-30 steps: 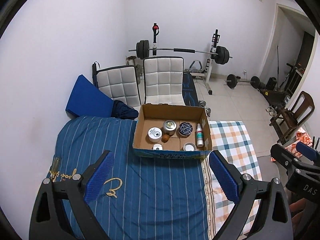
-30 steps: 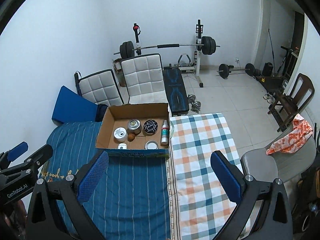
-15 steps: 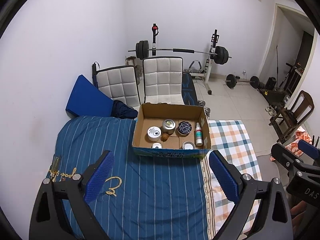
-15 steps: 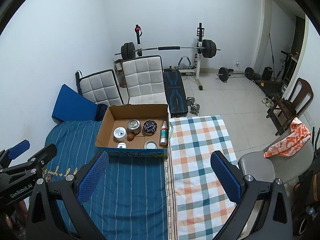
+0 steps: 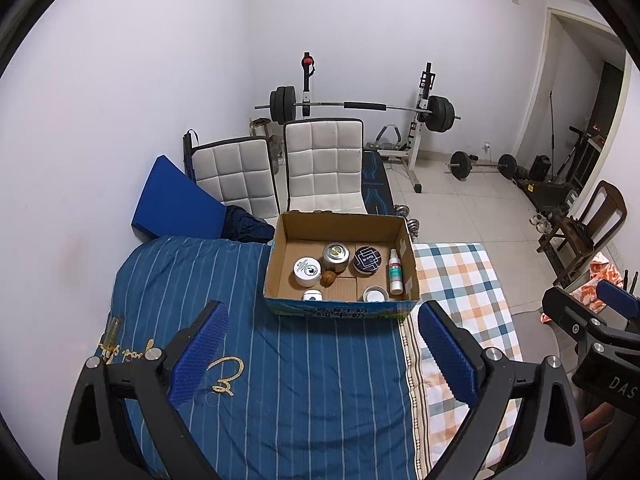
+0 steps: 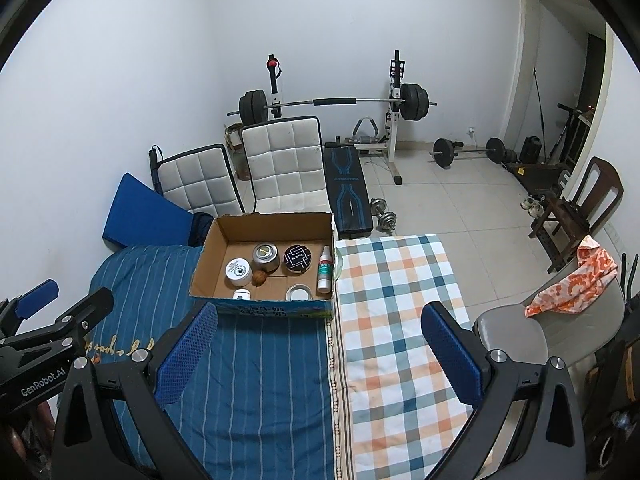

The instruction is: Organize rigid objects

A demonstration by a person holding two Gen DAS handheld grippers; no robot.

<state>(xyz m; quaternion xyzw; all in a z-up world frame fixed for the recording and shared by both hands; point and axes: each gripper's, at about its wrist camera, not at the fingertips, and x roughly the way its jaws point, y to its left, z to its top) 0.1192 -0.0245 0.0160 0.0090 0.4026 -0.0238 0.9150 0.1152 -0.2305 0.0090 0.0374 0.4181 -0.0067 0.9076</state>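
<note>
An open cardboard box [image 5: 280, 264] [image 6: 208, 264] sits on the bed. Inside are a white jar [image 5: 307, 270], a silver tin [image 5: 336, 256], a black patterned tin [image 5: 367, 259], a white spray bottle [image 5: 394, 272], a brown walnut [image 5: 329, 279], a small white jar [image 5: 312, 295] and a round lid [image 5: 375, 293]. My left gripper [image 5: 324, 354] is open and empty, held back over the blue striped cover. My right gripper [image 6: 318, 354] is open and empty, over the seam between the covers.
The bed carries a blue striped cover [image 5: 280, 380] and a checked cover [image 6: 396, 320]. Two white padded chairs [image 5: 324, 164], a blue cushion [image 5: 176, 200], a weight bench with barbell [image 5: 360, 106], a wooden chair [image 5: 580, 232] and a grey chair with an orange cloth [image 6: 552, 320] stand around.
Both grippers have drawn back and risen slightly; the box looks a little smaller and farther. Both stay open and empty.
</note>
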